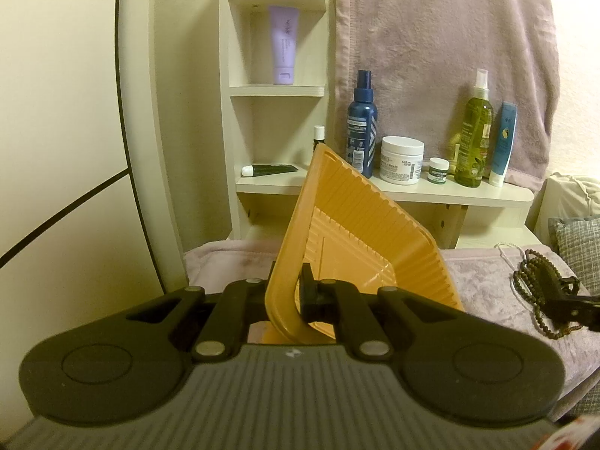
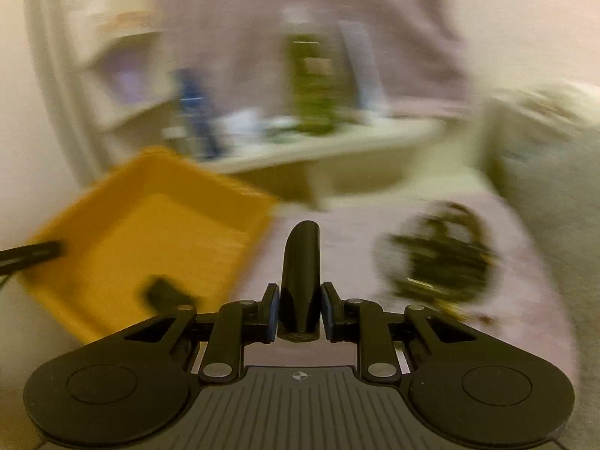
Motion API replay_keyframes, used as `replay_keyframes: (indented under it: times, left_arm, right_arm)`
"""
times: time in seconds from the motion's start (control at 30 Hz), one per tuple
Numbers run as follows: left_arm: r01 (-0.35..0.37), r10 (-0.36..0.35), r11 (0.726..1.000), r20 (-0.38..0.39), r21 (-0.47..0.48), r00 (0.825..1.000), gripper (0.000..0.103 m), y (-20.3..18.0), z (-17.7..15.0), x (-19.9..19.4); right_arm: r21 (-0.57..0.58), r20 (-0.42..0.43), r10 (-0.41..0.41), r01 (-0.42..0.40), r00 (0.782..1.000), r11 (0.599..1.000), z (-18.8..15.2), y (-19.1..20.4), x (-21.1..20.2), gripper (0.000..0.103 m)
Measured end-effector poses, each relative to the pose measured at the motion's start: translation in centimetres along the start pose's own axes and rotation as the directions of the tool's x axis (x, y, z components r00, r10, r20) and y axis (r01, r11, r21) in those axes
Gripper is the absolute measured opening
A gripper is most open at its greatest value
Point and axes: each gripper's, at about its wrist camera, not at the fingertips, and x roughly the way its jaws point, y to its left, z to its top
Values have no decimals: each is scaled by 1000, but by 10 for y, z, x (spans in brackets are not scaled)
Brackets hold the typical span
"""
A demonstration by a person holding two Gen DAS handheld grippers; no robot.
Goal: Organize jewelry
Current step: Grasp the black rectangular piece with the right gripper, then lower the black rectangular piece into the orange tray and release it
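Note:
My left gripper [image 1: 288, 296] is shut on the rim of an orange ribbed plastic tray [image 1: 360, 232] and holds it tilted up on edge above the pink cloth. The tray also shows in the blurred right wrist view [image 2: 150, 232], at the left. My right gripper [image 2: 300, 311] is shut on a glossy black tapered object [image 2: 302, 281] that points forward. A pile of dark bead necklaces [image 1: 540, 285] with a white cord lies on the cloth at the right; it shows as a dark blur in the right wrist view [image 2: 442, 258]. The right gripper's tip [image 1: 570, 300] sits by the beads.
A cream shelf [image 1: 468, 193] behind carries a blue spray bottle [image 1: 362, 127], a white jar [image 1: 402, 159], a green bottle [image 1: 474, 135] and tubes. A pink towel [image 1: 450, 56] hangs behind. A grey cushion [image 1: 577, 247] lies at the right.

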Motion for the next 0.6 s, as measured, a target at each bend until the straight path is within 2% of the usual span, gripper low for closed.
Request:
replay_keyframes:
  times: [0.1,0.17,0.27,0.4,0.6]
  left_arm:
    - [1,-1,1000,-1,-1,1000,7,0,0,0]
    - [4,-4,1000,-1,-1,1000,7,1,0,0]
    - [3,-3,1000,-1,1,1000,7,0,0,1]
    - [5,-5,1000,-1,2,1000,7,0,1,1]
    - [4,-4,1000,-1,2,1000,7,1,1,0]
  right_arm:
    - [-80,-47,170,-173,984,982,6,33,15,23]
    - [-122,-81,242,-251,967,960,5,50,25,23]
    - [-158,-125,302,-319,945,934,1,67,39,23]
    - [-182,-172,325,-354,930,917,-5,79,56,24]
    - [-186,-189,318,-352,929,917,-6,75,63,24]
